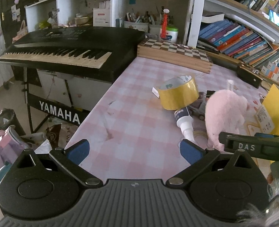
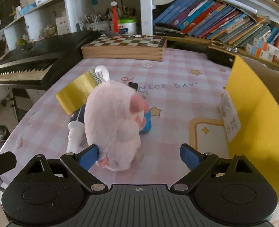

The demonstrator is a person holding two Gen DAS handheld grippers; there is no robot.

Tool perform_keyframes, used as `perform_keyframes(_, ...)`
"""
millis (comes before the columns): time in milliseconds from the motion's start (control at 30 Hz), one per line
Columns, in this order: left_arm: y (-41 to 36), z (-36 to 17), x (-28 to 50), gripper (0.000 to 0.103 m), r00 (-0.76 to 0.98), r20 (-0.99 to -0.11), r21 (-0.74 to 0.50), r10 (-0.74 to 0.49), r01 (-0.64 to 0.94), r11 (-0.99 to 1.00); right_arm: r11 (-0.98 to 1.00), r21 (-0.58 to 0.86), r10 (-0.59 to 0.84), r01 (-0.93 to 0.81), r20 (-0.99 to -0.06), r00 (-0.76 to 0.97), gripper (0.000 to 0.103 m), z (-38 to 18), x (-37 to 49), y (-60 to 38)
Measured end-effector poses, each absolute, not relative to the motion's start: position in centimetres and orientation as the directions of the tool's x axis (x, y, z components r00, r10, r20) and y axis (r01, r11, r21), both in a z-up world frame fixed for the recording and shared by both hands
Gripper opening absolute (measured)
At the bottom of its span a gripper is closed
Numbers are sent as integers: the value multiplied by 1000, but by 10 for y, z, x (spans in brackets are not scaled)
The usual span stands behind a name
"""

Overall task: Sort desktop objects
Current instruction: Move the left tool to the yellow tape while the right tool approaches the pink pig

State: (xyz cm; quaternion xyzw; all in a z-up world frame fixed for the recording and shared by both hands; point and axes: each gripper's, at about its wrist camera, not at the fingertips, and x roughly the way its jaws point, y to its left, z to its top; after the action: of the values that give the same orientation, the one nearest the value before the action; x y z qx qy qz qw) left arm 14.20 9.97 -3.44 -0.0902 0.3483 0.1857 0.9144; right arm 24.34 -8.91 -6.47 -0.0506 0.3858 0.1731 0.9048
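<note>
A pink plush toy [image 2: 114, 124] stands on the checked pink tablecloth [image 2: 177, 71], its back toward me. My right gripper [image 2: 139, 156] is open, and the plush's lower part sits between its fingers, against the left pad [image 2: 89, 156]. Behind the plush lie a yellow tape roll [image 2: 75, 94] and a white bottle [image 2: 75, 130]. In the left wrist view the tape roll [image 1: 179, 92], the bottle [image 1: 184, 123] and the plush [image 1: 226, 113] lie ahead and right of my open, empty left gripper [image 1: 134, 151]. A small toy vehicle [image 1: 199, 106] is half hidden behind them.
A yellow box [image 2: 256, 117] with a label stands at the right. A wooden chessboard box [image 2: 124, 49] lies at the back, a black keyboard [image 1: 67, 45] at the left, book shelves [image 2: 224, 20] behind. A bin [image 1: 5, 119] and bags sit on the floor to the left.
</note>
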Motion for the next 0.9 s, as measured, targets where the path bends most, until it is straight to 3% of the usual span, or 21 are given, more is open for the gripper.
perform_keyframes(567,108,-36,165,101,673,-686,-29,278,-407,913,898,83,357,-431,-711,606,94,-66,270,-66)
perform_keyframes(600,108,-36,166,100,674,-686,-31,274,-403,915,899,91,358,-429,-719,597,90,-68,272,-66)
perform_keyframes(633,108,-37,167,99,676,-686,-34,270,-400,916,896,105,367,-431,-721,588,79,-68,272,-68)
perform_keyframes(667,108,-37,168,98,679,-685,-39,263,-394,918,891,124,383,-436,-720,578,58,-66,273,-71)
perform_keyframes(833,104,-45,186,75,695,-692,-80,197,-345,935,890,135,408,-436,-663,627,55,-41,263,-92)
perform_keyframes(900,101,-46,199,71,712,-682,-95,169,-316,944,890,123,407,-439,-649,643,55,-34,259,-98)
